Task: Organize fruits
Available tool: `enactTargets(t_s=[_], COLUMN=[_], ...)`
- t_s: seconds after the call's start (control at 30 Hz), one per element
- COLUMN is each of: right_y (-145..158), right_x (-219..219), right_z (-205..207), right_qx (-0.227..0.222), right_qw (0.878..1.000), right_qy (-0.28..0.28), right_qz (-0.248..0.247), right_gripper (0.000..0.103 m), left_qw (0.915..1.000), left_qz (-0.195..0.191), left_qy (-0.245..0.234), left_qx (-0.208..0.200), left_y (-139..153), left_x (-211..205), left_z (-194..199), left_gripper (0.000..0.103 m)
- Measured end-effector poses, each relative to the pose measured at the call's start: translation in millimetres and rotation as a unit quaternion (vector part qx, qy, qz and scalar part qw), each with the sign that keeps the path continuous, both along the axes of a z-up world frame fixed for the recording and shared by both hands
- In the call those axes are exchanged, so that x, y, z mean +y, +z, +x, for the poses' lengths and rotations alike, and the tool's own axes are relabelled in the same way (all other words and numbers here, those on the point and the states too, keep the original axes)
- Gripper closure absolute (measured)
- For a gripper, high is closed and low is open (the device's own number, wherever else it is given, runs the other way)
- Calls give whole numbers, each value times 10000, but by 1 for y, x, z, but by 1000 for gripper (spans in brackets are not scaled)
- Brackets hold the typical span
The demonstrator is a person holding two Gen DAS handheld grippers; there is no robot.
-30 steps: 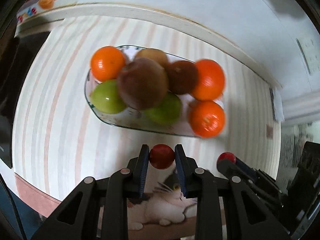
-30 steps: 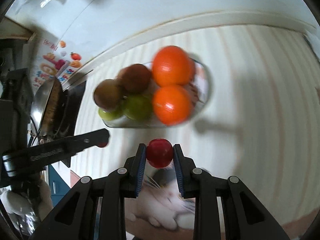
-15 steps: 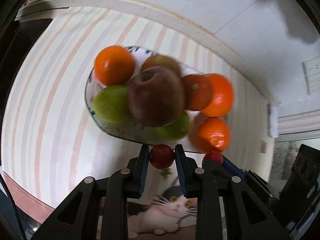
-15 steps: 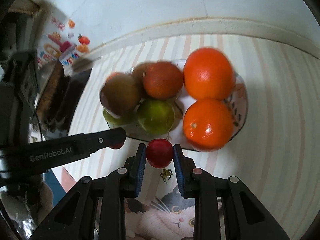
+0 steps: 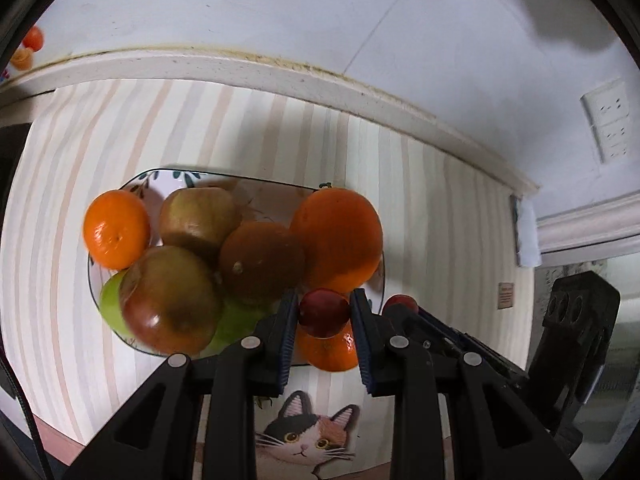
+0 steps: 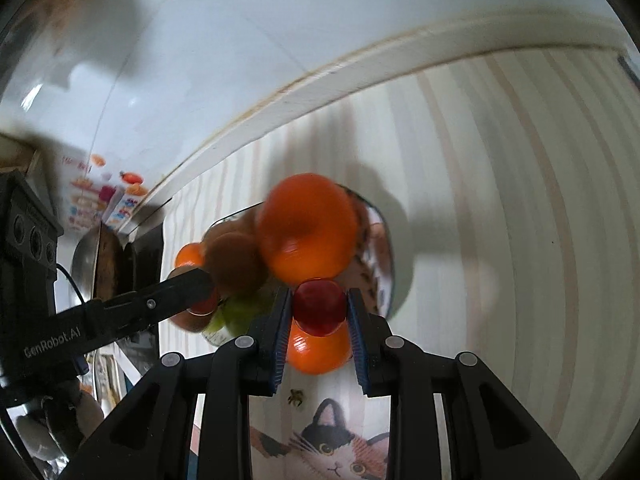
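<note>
While over fruit plate (image 5: 352, 190), each hand-held gripper (image 5: 324, 314) (image 6: 319, 307) clamps small red fruit (image 5: 323, 313) (image 6: 319, 306) between fingertips.

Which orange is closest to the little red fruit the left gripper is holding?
The orange at the plate's near edge. It sits right under the held red fruit, partly hidden by it. The other oranges lie farther back on the plate.

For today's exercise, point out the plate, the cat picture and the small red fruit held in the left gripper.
plate (image 5: 160, 178): left wrist view, far patterned rim.
cat picture (image 5: 306, 438): left wrist view, face.
small red fruit (image 5: 323, 312): left wrist view, its middle.
</note>
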State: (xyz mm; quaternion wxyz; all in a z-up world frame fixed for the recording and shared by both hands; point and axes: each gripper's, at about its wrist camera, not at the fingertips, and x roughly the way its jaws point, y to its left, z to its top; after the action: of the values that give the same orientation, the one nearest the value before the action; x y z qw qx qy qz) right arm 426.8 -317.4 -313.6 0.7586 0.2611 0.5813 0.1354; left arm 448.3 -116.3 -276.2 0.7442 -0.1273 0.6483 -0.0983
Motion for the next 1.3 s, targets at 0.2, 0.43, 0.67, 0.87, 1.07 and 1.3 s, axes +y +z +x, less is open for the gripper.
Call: enactTargets(t_s=[0.2, 0.43, 0.67, 0.87, 1.07, 1.3], right_y=[-21, -29, -33, -23, 11, 50], right_x=[-6, -9, -9, -18, -10, 20], right_z=[4, 10, 15, 6, -16, -50], right_qx=[192, 246, 416, 466, 142, -281], right_qw=[9998, 9996, 9990, 9984, 9902, 9780], right_qy=[-54, -109, -135, -217, -5, 322], right_qz=[16, 8, -12, -245, -1388, -2043], right_gripper=[73, 73, 60, 35, 9, 5], left_qw=[9997, 9985, 9973, 9980, 9945, 9869], left_qz=[61, 273, 468, 565, 1023, 1498], left_qy=[-78, -54, 104, 167, 209, 411], left_qx=[217, 462, 551, 230, -93, -423], left_y=[-15, -32, -34, -14, 5, 25], left_x=[-5, -6, -3, 7, 22, 40], left_z=[-5, -18, -18, -24, -55, -88], left_gripper=[79, 79, 71, 51, 18, 10])
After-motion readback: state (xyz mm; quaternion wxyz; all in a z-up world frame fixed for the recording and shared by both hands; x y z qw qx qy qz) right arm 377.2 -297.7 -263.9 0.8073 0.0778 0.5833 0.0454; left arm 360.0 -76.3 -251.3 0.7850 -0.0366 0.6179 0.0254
